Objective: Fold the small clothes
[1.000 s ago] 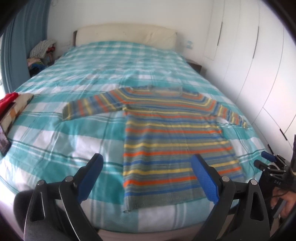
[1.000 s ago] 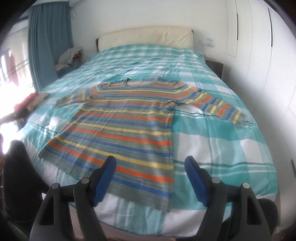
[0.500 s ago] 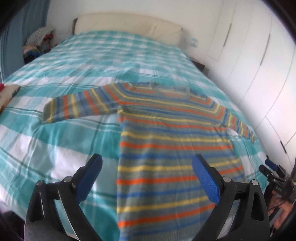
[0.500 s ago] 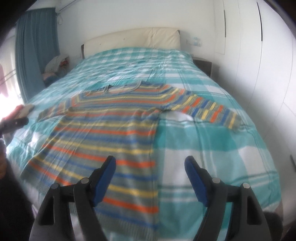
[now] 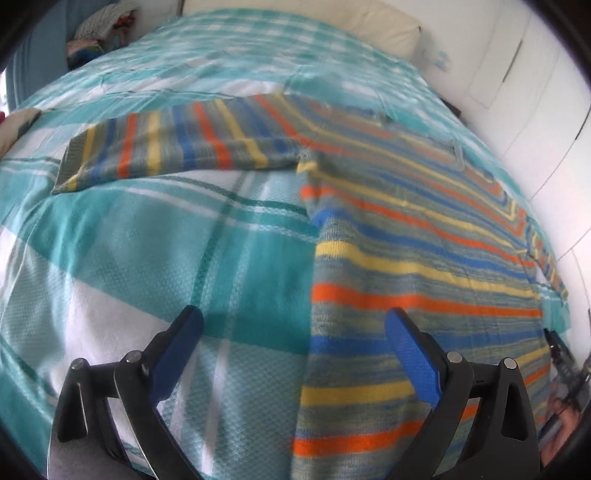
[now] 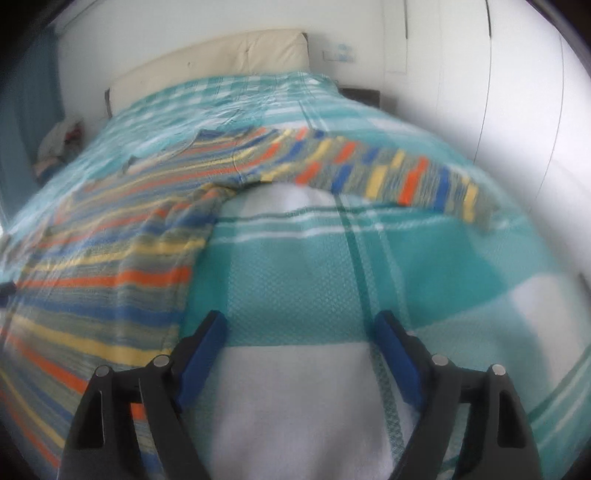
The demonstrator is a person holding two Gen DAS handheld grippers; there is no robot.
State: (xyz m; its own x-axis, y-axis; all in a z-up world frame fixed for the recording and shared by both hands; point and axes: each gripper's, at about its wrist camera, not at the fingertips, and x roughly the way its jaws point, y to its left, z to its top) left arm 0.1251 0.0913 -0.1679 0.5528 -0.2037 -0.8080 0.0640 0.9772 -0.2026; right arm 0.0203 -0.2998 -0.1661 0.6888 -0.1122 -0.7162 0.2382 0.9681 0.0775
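A striped sweater (image 5: 406,236) in orange, yellow, blue and grey lies flat on the bed, sleeves spread. Its left sleeve (image 5: 173,147) stretches to the upper left in the left wrist view. My left gripper (image 5: 293,332) is open and empty, low over the sweater's left side edge. In the right wrist view the sweater body (image 6: 110,258) is at left and its right sleeve (image 6: 388,173) runs to the upper right. My right gripper (image 6: 299,332) is open and empty over bare bedspread just right of the sweater's edge.
The bed carries a teal and white checked bedspread (image 6: 332,266) with a cream headboard (image 6: 221,59) at the far end. White wardrobe doors (image 6: 517,92) line the right side. A pile of clothes (image 5: 99,29) sits beyond the bed's far left corner.
Both grippers have moved forward and down toward the bed, closer to the sweater's side edges near the armpits. Both stay open. The sweater has not moved.
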